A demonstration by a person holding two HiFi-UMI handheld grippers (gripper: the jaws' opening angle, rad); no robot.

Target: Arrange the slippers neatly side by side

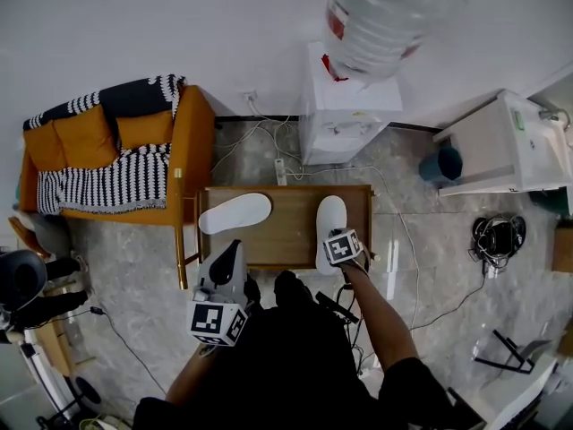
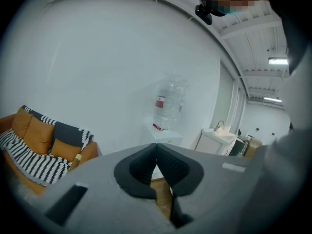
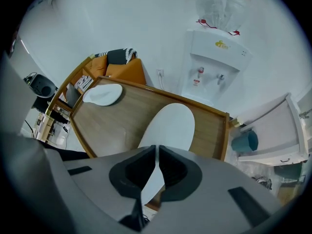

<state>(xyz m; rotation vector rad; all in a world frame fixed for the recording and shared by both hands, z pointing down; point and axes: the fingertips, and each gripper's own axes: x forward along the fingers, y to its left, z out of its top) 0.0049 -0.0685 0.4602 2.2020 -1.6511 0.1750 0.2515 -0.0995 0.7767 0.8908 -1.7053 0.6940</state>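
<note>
Your right fingers (image 3: pixel 171 169) pinch a flat white slipper (image 3: pixel 170 126) on the wooden surface (image 3: pixel 122 116) by the orange sofa (image 3: pixel 127 72); your left fingers (image 2: pixel 168 167) are closed, empty.

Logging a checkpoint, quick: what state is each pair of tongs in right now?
Left tongs: closed, empty.
Right tongs: closed, apparently pinching the near end of the white slipper on the wooden table.
</note>
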